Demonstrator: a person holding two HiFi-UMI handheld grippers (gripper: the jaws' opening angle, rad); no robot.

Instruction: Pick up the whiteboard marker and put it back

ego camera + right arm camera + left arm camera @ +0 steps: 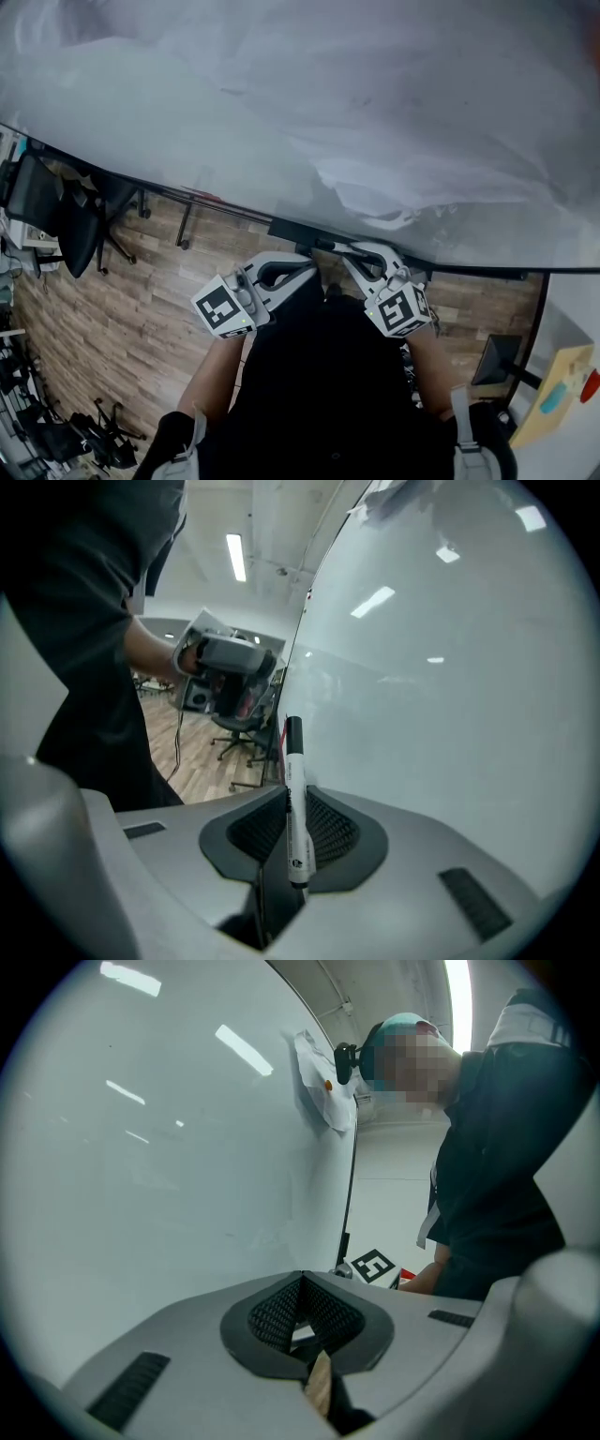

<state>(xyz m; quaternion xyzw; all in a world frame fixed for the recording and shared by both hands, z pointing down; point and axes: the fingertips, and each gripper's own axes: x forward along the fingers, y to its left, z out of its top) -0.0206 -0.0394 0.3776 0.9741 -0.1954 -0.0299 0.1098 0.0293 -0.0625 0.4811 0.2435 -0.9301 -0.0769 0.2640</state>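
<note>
The whiteboard marker (296, 808), white-bodied with a black cap, stands upright between the jaws of my right gripper (289, 803), which is shut on it. The cap points up along the whiteboard (450, 667). In the head view, the right gripper (345, 253) sits close to the board's lower edge, with the marker too small to make out there. My left gripper (307, 267) hangs beside it, a little lower. In the left gripper view its jaws (302, 1286) are shut with nothing between them, facing the whiteboard (169, 1147).
The whiteboard (281, 112) fills the upper head view, with a dark tray rail (300, 232) along its bottom edge. Black office chairs (66, 216) stand on the wood floor (141, 309) at left. A desk corner (553, 394) sits at lower right. Papers (323, 1087) hang on the board.
</note>
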